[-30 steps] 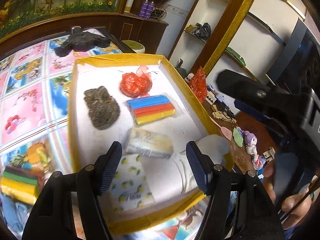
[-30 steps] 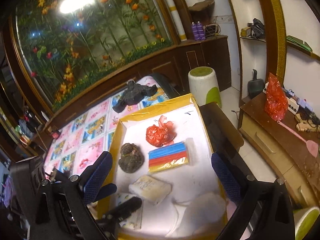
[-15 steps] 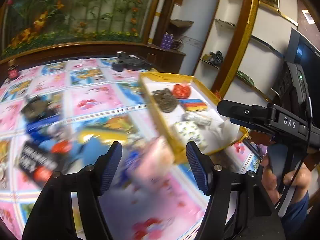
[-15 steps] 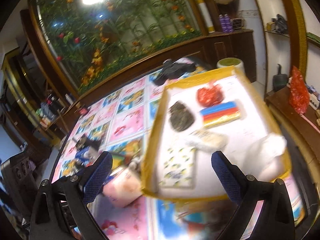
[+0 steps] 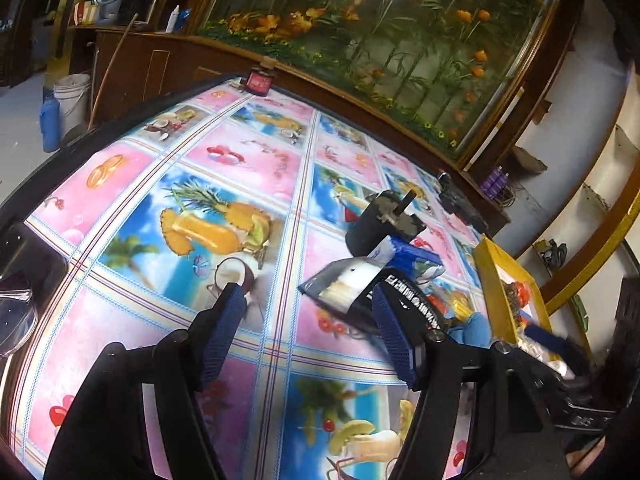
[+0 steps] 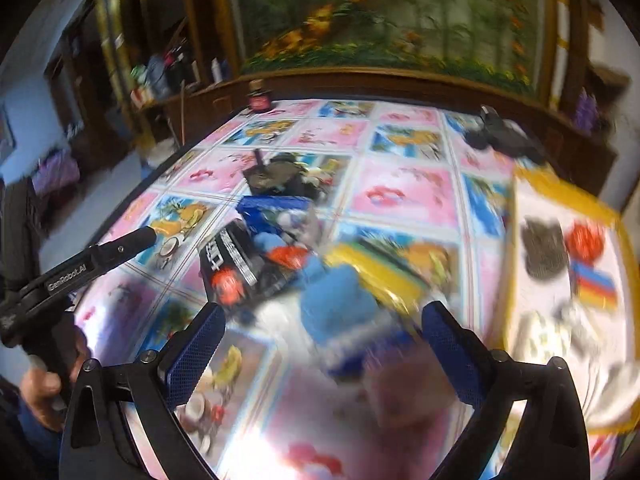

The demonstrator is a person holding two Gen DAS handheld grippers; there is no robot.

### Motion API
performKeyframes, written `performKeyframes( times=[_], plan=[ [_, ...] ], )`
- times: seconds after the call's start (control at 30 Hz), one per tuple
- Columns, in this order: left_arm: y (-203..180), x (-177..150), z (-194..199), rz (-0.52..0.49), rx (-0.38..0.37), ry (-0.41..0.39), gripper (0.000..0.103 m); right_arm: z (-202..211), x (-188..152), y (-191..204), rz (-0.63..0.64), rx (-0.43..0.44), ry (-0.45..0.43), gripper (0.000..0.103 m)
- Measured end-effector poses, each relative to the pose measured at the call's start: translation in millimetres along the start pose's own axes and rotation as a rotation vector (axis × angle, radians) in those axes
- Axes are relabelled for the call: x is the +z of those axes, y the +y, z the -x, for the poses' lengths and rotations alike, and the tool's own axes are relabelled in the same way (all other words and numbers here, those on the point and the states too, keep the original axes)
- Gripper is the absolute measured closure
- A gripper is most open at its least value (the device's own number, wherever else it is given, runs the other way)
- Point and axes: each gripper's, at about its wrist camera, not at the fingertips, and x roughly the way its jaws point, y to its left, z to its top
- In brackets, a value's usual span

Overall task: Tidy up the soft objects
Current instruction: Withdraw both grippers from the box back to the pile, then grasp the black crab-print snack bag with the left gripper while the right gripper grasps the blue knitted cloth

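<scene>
Both hand-held grippers are over the worktop (image 5: 248, 168), which is covered in a glossy pink-and-blue fruit-print cloth. The left hand-held gripper (image 5: 308, 332) has its blue-padded jaws spread apart with only cloth between them — released, gripping nothing. Just past its right fingertip sits the pile of loose stuff: a dark plastic packet with white contents (image 5: 344, 284), a blue pouch (image 5: 412, 256) behind it, a black packet with white lettering (image 5: 416, 304) and a black cylindrical thing with a grey top (image 5: 380, 220) farther back. A soft blue plush item (image 5: 472, 326) peeks out just right of that pile.

The right wrist view is badly smeared, but the right hand-held gripper (image 6: 324, 352) clearly has its jaws wide apart too, nothing clamped. The same blue plush item (image 6: 340, 304) lies on the worktop right ahead of the gap between its fingers, with a yellow flat piece (image 6: 380, 268) just behind it and the black packet (image 6: 236, 264) to the left. Something pale pink and blurry (image 6: 404, 396) sits lower in the gap; what it is can't be made out.

The yellow-rimmed cardboard tray with a white floor (image 6: 560, 192) is off to the right of the pile. Already in it: a dark knitted lump (image 6: 544, 248), a red crinkly bag (image 6: 584, 240) and a rainbow-striped block (image 6: 596, 284), plus some pale pieces nearer the camera too smeared to name. In the left view the tray (image 5: 490, 280) shows only edge-on at the right.

A person's hand (image 6: 40, 392) holds the left tool's handle at the lower left of the right view.
</scene>
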Motion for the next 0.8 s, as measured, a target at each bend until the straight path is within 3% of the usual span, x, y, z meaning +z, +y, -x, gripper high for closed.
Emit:
performKeyframes(
  times=[0.2,0.3,0.37,0.53,0.7,0.8],
  plan=[
    [16.6,-1.5,6.1,0.033,-0.008,0.000,0.037,-53.3,42.3,27.8,0.180,-0.253,-0.007,0.005],
    [18.2,-2.6,6.3,0.040,-0.016,0.010,0.037,-77.6,48.2,33.9,0.234,-0.313,0.037,0.007],
    [19.7,-2.7,5.8,0.051,-0.022,0.019,0.037,-85.2,44.6,47.3,0.263,-0.275,0.053,0.006],
    [15.8,-3.9,3.4,0.035,-0.025,0.039,0.037,-69.6,20.6,86.4,0.404,-0.062,0.030,0.006],
    [4.0,-7.9,-6.3,-0.018,-0.008,0.089,0.037,-30.3,14.2,58.2,0.290,-0.110,-0.081,0.006],
    [-5.1,-12.2,-15.6,-0.059,0.006,0.132,0.037,-3.0,3.0,36.9,0.176,-0.075,-0.139,0.003]
  ],
)
